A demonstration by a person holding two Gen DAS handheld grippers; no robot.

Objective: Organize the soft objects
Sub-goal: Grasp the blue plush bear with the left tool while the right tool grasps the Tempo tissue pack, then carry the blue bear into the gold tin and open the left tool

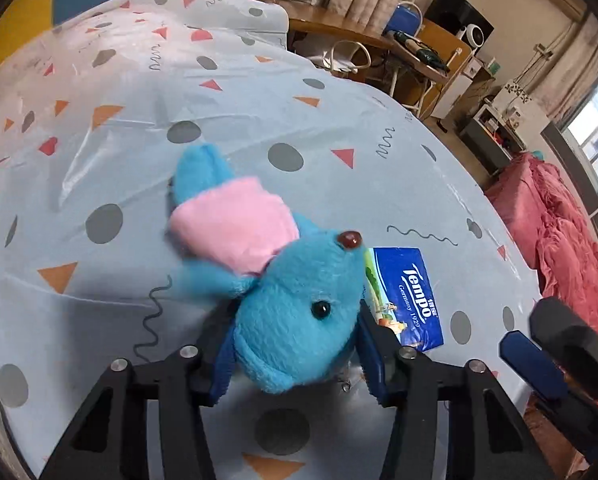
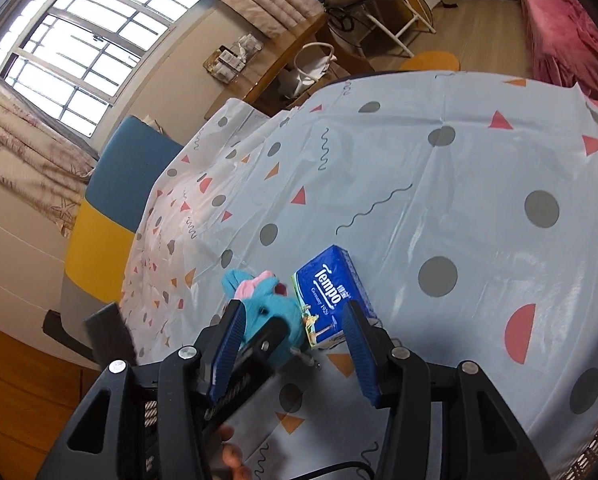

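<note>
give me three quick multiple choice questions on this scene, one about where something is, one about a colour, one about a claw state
1. Where does the tissue pack lie relative to the plush toy?
A. right beside its head
B. on the far edge of the table
C. on the pink bedding

2. What colour is the toy's shirt?
A. yellow
B. pink
C. green

3. What is the left claw doing?
A. hanging open above the tablecloth
B. shut on the tissue pack
C. shut on the plush toy

Answers: 1 A, the blue pack sits against the toy's nose in both views. 2 B, a pink band wraps the blue body. 3 C, its blue pads press both sides of the toy's head, while the right claw stands open.
</note>
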